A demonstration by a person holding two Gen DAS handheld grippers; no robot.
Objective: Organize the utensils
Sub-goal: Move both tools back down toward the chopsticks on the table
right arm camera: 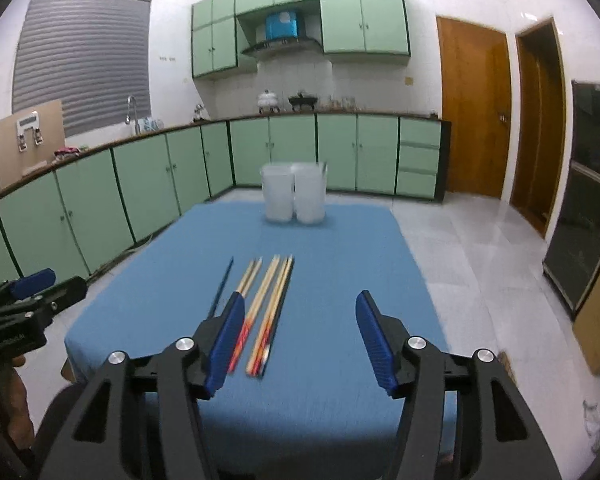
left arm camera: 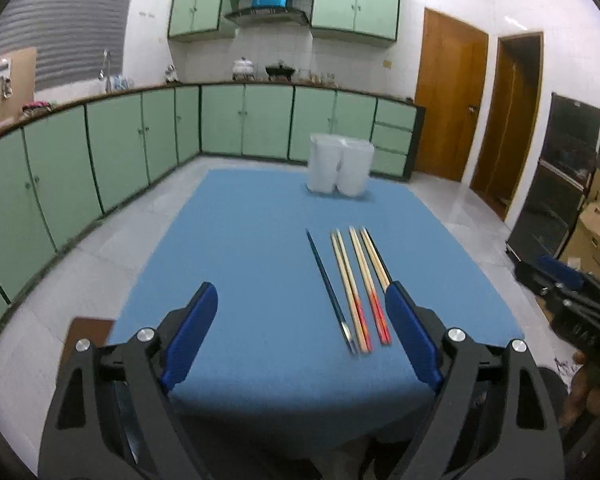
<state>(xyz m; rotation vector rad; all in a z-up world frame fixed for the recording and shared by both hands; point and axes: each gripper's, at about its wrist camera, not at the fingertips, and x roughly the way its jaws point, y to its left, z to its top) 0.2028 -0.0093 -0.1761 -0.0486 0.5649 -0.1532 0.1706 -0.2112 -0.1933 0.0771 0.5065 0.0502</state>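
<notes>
Several wooden chopsticks with red ends (left arm camera: 360, 292) (right arm camera: 268, 300) lie side by side on the blue-covered table (left arm camera: 240, 240) (right arm camera: 340, 260). A single dark blue chopstick (left arm camera: 328, 284) (right arm camera: 222, 288) lies just left of them. Two white cups (left arm camera: 340, 164) (right arm camera: 294, 196) stand together at the table's far side. My left gripper (left arm camera: 300, 292) is open over the near edge, with the chopsticks' near ends just inside its right finger and nothing gripped. My right gripper (right arm camera: 300, 300) is open too, and its left finger hides part of the leftmost wooden chopsticks. Nothing is between the pads of either gripper.
Green base cabinets (left arm camera: 120, 148) run along the left and back walls. Grey tiled floor surrounds the table. To the right are wooden doors (right arm camera: 474, 108), a black cabinet (right arm camera: 588, 200) and cardboard boxes (left arm camera: 596, 240). A hand holds each gripper at the frame edges.
</notes>
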